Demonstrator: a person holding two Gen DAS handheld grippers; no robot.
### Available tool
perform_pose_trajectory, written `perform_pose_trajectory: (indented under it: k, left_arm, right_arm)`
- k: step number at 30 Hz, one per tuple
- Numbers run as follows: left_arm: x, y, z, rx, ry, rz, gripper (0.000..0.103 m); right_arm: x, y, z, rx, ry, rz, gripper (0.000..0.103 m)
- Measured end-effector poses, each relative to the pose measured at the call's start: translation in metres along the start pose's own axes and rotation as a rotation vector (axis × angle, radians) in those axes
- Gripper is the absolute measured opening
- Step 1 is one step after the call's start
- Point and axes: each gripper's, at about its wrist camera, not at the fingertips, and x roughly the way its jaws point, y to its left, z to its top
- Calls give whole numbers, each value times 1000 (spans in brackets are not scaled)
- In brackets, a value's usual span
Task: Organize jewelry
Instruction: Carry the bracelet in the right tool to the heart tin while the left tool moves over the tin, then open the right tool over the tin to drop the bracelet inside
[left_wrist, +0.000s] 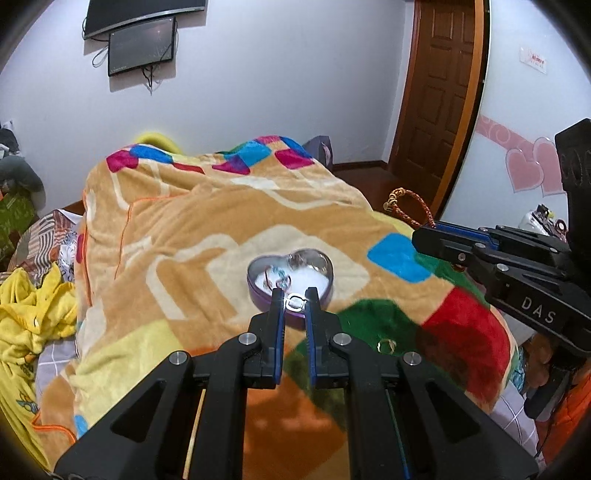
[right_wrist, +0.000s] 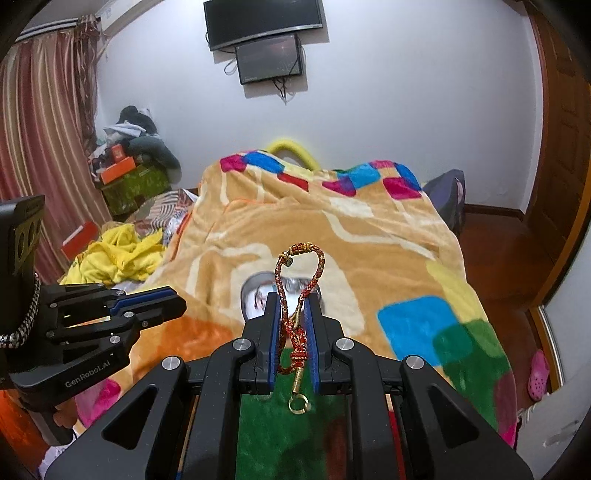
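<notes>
Jewelry is partly sorted: the heart-shaped tin (left_wrist: 290, 278) on the bed's blanket (left_wrist: 192, 229) already holds some pieces. Left tongs (left_wrist: 295, 295) are clamped on a silver ring (left_wrist: 295, 302), right tongs (right_wrist: 291, 299) on a red braided bracelet (right_wrist: 299, 280); a gold ring (left_wrist: 386, 345) lies loose near the bed's near edge.

Patterned blanket (right_wrist: 332, 229) covers the bed; yellow clothes (right_wrist: 118, 258) heaped off its left edge. Two wall screens (right_wrist: 264, 37) (cables dangling), striped curtain (right_wrist: 40, 110), wooden door (left_wrist: 443, 81), pink shoe (right_wrist: 537, 374) on floor.
</notes>
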Motion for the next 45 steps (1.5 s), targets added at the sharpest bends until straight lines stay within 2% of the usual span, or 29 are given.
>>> perform_pose_trajectory:
  k: [6, 14, 29, 35, 45]
  left_arm:
    - [5, 12, 12, -22, -28, -2, 9]
    - [26, 25, 19, -47, -22, -15, 9]
    - [89, 43, 22, -102, 93, -90, 9]
    - [107, 44, 20, -117, 135, -109, 9]
    - [115, 43, 20, -117, 160, -118, 9]
  right_arm:
    - [9, 4, 9, -8, -15, 17, 12]
    - [41, 7, 12, -30, 28, 33, 12]
    - [109, -5, 3, -34, 221, 109, 12]
    - [121, -9, 2, -43, 267, 115, 12]
    - [127, -6, 1, -77, 298, 123, 12]
